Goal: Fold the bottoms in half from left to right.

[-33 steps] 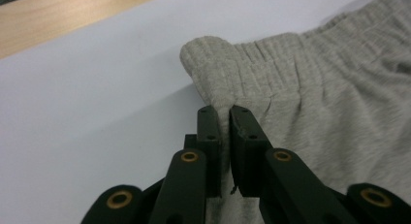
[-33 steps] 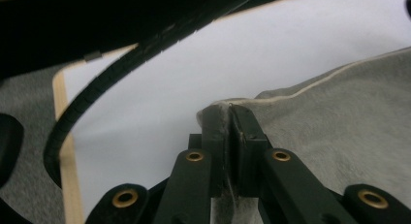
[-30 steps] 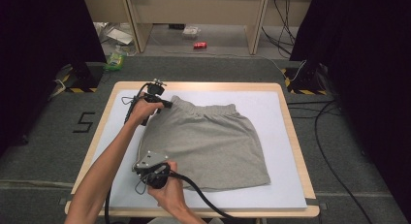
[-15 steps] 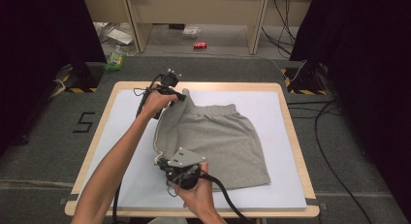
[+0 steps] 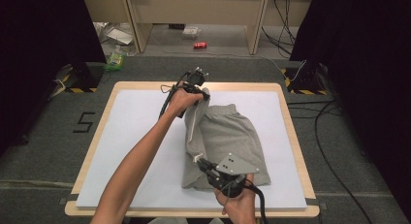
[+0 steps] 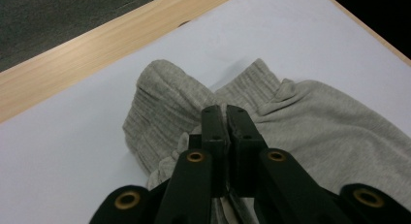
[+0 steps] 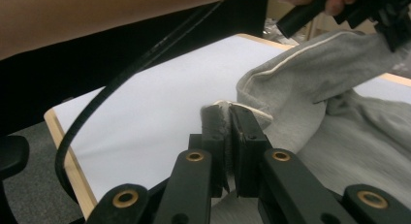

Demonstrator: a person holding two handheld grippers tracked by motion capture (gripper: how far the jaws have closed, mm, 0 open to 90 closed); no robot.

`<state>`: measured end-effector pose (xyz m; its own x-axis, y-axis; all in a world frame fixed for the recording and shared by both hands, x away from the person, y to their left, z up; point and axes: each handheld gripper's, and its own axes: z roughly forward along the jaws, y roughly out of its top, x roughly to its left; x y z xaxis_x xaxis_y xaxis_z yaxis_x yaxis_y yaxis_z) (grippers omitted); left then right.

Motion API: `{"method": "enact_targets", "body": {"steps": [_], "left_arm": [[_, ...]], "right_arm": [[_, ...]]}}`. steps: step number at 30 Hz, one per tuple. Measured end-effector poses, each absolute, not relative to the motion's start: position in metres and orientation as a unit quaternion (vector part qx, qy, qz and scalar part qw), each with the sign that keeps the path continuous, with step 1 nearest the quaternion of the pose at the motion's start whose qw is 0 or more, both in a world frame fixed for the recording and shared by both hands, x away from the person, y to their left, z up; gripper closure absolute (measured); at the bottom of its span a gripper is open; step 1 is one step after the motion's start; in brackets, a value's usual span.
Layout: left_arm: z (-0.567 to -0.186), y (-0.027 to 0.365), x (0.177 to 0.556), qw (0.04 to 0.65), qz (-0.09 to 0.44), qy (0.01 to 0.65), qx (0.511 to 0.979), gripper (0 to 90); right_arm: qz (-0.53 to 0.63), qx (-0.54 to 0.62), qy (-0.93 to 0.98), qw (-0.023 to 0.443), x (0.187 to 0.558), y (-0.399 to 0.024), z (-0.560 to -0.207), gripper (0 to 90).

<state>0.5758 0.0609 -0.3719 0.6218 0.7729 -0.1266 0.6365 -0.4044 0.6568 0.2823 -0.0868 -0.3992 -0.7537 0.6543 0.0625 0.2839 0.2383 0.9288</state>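
Grey shorts (image 5: 228,136) lie on the white board, their left side lifted and drawn over the right half. At the far end my left gripper (image 5: 202,94) is shut on the ribbed waistband. In the left gripper view the jaws (image 6: 225,110) meet with grey cloth (image 6: 165,107) bunched around and under them. Near the front edge my right gripper (image 5: 199,161) is shut on the hem corner. In the right gripper view a white-edged fold of the shorts (image 7: 310,78) is pinched between the fingertips of that gripper (image 7: 227,110), and the cloth stretches up toward the other hand.
The white board (image 5: 135,132) rests on a wooden table (image 5: 94,141) with its edges close on all sides. Cables (image 5: 329,117) trail across the floor at the right. A red can (image 5: 199,45) and litter lie on the floor beyond the table.
Both grippers have moved to the right and risen, carrying the left edge of the shorts with them. The shorts, spread flat before, now show a fold over their right half.
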Motion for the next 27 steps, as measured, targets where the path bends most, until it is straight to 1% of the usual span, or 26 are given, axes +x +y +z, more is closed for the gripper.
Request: {"method": "enact_targets", "body": {"steps": [5, 12, 27], "left_arm": [[-0.371, 0.038, 0.577, 0.351, 0.092, 0.419, 0.832, 86.4], [-0.380, 0.011, 0.578, 0.347, 0.086, 0.416, 0.836, 86.5], [-0.382, -0.025, 0.576, 0.357, 0.073, 0.406, 0.838, 86.4]], "right_arm": [[0.534, 0.323, 0.759, 0.182, 0.277, -0.112, -0.402, 85.9], [0.532, 0.350, 0.747, 0.191, 0.271, -0.142, -0.409, 85.9], [0.529, 0.393, 0.724, 0.202, 0.256, -0.187, -0.422, 85.9]]}}
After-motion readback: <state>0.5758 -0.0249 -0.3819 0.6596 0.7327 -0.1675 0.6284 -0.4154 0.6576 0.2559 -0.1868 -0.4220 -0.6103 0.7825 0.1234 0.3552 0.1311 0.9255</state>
